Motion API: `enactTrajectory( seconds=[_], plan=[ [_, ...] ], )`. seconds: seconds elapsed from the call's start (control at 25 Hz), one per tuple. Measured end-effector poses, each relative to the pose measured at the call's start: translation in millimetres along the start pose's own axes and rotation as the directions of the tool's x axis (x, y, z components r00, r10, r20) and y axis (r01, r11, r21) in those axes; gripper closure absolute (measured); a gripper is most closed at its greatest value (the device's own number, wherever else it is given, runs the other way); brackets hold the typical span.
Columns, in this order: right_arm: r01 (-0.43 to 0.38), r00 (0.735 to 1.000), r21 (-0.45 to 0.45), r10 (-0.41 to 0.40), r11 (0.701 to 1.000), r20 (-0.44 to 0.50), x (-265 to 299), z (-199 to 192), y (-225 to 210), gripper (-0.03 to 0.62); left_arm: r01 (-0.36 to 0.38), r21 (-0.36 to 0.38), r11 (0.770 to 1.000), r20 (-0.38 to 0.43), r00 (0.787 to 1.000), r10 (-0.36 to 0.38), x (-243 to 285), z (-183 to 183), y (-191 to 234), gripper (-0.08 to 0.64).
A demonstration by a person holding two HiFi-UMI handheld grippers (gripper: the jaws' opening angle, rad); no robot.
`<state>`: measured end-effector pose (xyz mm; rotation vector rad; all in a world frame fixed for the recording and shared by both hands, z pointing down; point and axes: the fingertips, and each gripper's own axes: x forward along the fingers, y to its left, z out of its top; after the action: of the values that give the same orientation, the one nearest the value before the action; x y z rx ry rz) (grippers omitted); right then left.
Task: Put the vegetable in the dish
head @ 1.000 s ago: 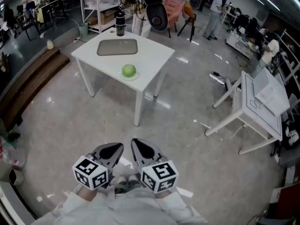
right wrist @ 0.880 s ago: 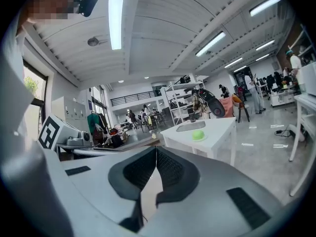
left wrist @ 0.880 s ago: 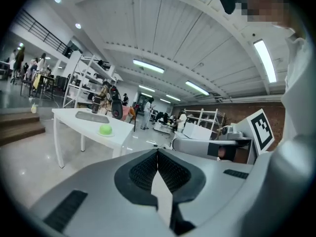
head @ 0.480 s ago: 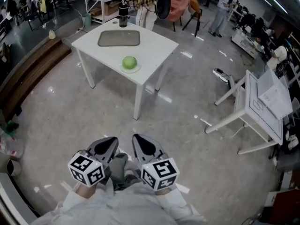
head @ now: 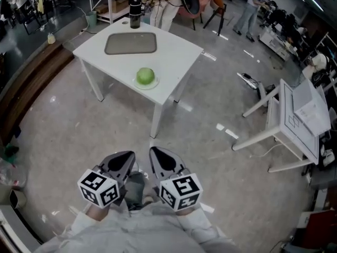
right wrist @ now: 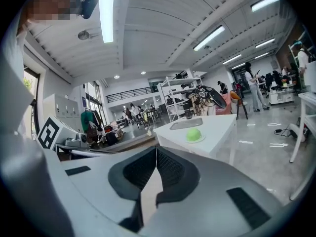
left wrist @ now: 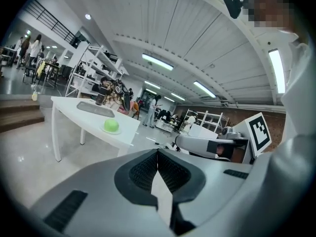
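Nothing of the task is done yet, as far as these views show. The vegetable, a round green one, sits on a small pale saucer close to the nearest corner of the white worktop. The grey rectangular tray, which I take to be the dish, lies empty further back, toward the far corner where a dark bottle stands. Vegetable and tray are near one another but clearly apart.

The person stands out on the open floor, well apart from the worktop. Both tools are held low and close to the body, side by side and pointing toward the worktop. The left tool has its jaws pressed together with nothing between them, as its own view shows. The right tool is likewise closed and empty.

What is left is, in my judgement, the whole job: reach the worktop, open one tool, take the vegetable off its saucer, carry it across to the tray and set it down there. Being round, it may roll once released.
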<state>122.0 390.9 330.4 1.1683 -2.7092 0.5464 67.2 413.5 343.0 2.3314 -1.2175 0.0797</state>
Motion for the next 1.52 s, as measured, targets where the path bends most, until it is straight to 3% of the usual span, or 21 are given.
enactTrajectory(
  seconds=[0.44, 0.56, 0.68, 0.92, 1.12, 1.52],
  plan=[
    [0.108, 0.993, -0.013, -0.108, 0.994, 0.052, 124, 68, -39, 0.578, 0.135, 0.056, 0.989, -0.047, 0.990, -0.132, 64, 81, 90, 0.551],
    [0.131, 0.990, 0.011, -0.131, 0.991, 0.055, 148, 71, -46, 0.578, 0.174, 0.063, 0.983, -0.074, 0.983, -0.169, 75, 88, 108, 0.551],
    [0.148, 0.988, 0.023, -0.149, 0.989, 0.029, 164, 69, -49, 0.578, 0.192, 0.022, 0.981, -0.098, 0.977, -0.189, 83, 88, 124, 0.551],
    [0.177, 0.984, 0.042, -0.177, 0.983, 0.001, 183, 67, -61, 0.578, 0.193, -0.042, 0.980, -0.114, 0.974, -0.196, 96, 89, 149, 0.551],
    [0.197, 0.980, 0.068, -0.198, 0.978, 0.001, 200, 72, -83, 0.578, 0.198, -0.029, 0.980, -0.148, 0.968, -0.200, 111, 94, 162, 0.551],
    [0.155, 0.988, 0.063, -0.155, 0.986, -0.005, 250, 95, -127, 0.577, 0.152, -0.013, 0.988, -0.170, 0.974, -0.152, 164, 117, 202, 0.551]
  ],
)
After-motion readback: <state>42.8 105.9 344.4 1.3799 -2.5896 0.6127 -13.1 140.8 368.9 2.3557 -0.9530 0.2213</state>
